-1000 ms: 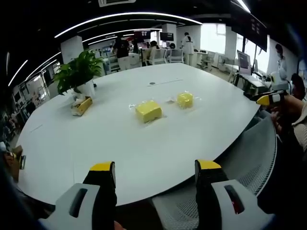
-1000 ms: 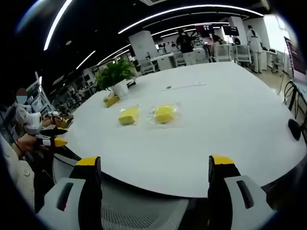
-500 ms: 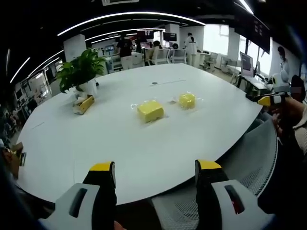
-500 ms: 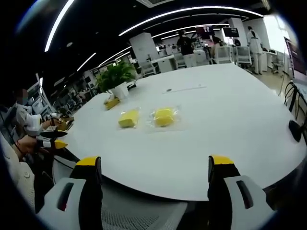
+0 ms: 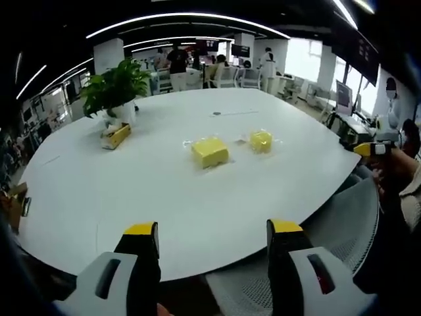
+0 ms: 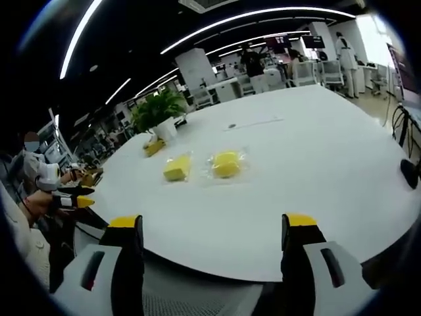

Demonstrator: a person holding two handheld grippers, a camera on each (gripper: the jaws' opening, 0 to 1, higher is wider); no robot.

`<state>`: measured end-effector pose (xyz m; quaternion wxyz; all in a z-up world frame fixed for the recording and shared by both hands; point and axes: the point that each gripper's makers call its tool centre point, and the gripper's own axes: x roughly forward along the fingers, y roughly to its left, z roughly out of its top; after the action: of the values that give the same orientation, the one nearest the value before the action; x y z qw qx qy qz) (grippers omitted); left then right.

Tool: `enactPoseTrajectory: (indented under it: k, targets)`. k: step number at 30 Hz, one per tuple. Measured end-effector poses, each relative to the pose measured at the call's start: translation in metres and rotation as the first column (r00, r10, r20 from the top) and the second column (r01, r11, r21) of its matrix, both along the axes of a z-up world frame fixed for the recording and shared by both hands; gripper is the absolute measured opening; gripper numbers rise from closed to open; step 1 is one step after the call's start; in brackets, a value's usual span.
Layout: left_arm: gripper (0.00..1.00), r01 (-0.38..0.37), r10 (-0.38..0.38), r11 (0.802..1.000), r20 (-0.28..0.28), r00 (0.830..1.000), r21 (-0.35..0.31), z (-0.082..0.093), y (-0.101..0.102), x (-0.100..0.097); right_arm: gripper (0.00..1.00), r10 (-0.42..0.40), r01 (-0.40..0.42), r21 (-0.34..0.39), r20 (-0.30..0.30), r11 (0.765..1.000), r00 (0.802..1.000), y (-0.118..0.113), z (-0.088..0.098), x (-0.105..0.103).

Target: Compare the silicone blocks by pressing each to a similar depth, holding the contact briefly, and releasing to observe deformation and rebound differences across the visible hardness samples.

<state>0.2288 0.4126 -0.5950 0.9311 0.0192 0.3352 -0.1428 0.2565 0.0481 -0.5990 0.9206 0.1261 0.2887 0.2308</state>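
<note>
potted plant (image 5: 115,89) | yellow box (image 5: 116,135) beside it | silicone blocks (image 5: 210,152) mid-table (image 5: 164,197)

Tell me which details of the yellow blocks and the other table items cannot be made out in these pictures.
- Two yellow silicone blocks in clear wrap: any hardness marking is too small to read in either view.
- Yellow box beside the potted green plant: too small to identify.
- Small dark spot on the white table: too small to identify.

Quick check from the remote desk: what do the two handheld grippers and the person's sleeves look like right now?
Both grippers match: the left gripper and right gripper each have two black jaws with yellow tips, rising from pale grey housings with dark slots; one slot on the left gripper shows red. The person's sleeve is a light cream colour.
</note>
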Motion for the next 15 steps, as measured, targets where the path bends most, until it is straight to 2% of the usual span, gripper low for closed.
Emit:
enactPoseTrajectory:
  k: [8, 10, 15]
  targets:
    - [0.67, 0.013, -0.013, 1.0, -0.01, 1.0, -0.02, -0.002, 0.004, 0.016, 0.85, -0.005, 0.005, -0.01, -0.021, 1.0, 1.0, 0.005, -0.002, 0.011]
    - [0.67, 0.026, -0.026, 1.0, 0.022, 0.999, -0.009, 0.003, 0.004, 0.026, 0.84, 0.006, -0.007, -0.028, -0.036, 1.0, 0.999, 0.005, -0.003, 0.013]
    - [0.67, 0.055, -0.054, 0.998, 0.032, 0.998, -0.029, 0.006, 0.0, 0.055, 0.85, 0.001, -0.002, -0.042, -0.033, 0.999, 0.999, 0.003, 0.002, 0.024]
